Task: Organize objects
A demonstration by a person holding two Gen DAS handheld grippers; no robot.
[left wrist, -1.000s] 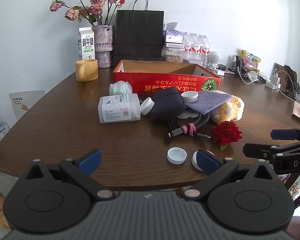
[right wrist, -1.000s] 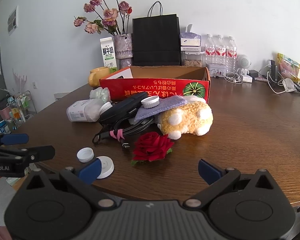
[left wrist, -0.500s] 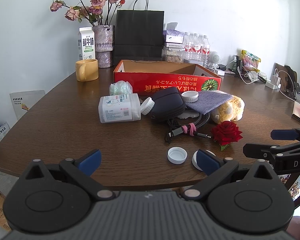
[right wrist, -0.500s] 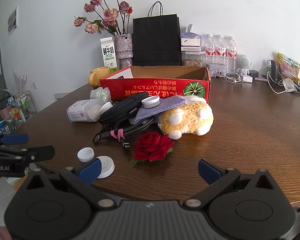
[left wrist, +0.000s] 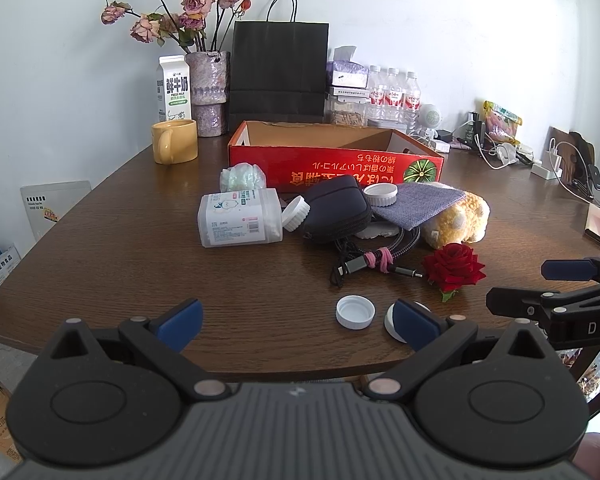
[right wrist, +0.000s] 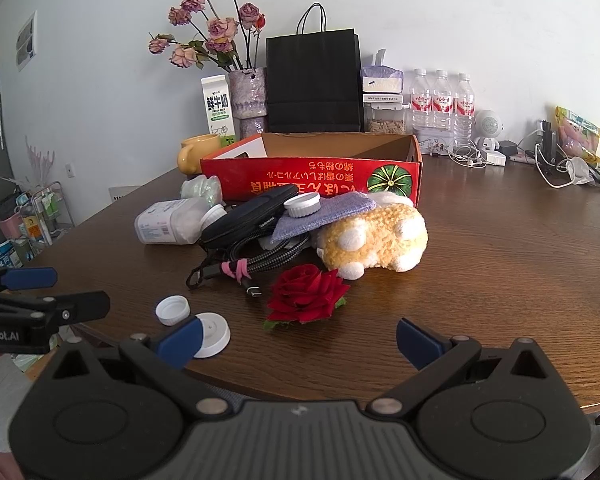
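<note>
A pile lies in front of a red cardboard box (left wrist: 332, 160) (right wrist: 312, 172): a white plastic jar (left wrist: 240, 220) on its side, a black pouch (left wrist: 338, 212), a grey cloth (left wrist: 420, 204), a yellow plush toy (right wrist: 376, 238), a bundled cable (left wrist: 376, 258), a red rose (right wrist: 306, 298) (left wrist: 454, 266), two white lids (left wrist: 355, 312) (right wrist: 212, 334). My left gripper (left wrist: 296, 322) is open and empty at the table's near edge. My right gripper (right wrist: 298, 338) is open and empty, just short of the rose.
A yellow mug (left wrist: 175, 147), milk carton (left wrist: 174, 88), vase of dried roses (left wrist: 208, 92), black paper bag (left wrist: 278, 68) and water bottles (left wrist: 394, 94) stand along the back. Chargers and cables (left wrist: 500, 152) clutter the far right.
</note>
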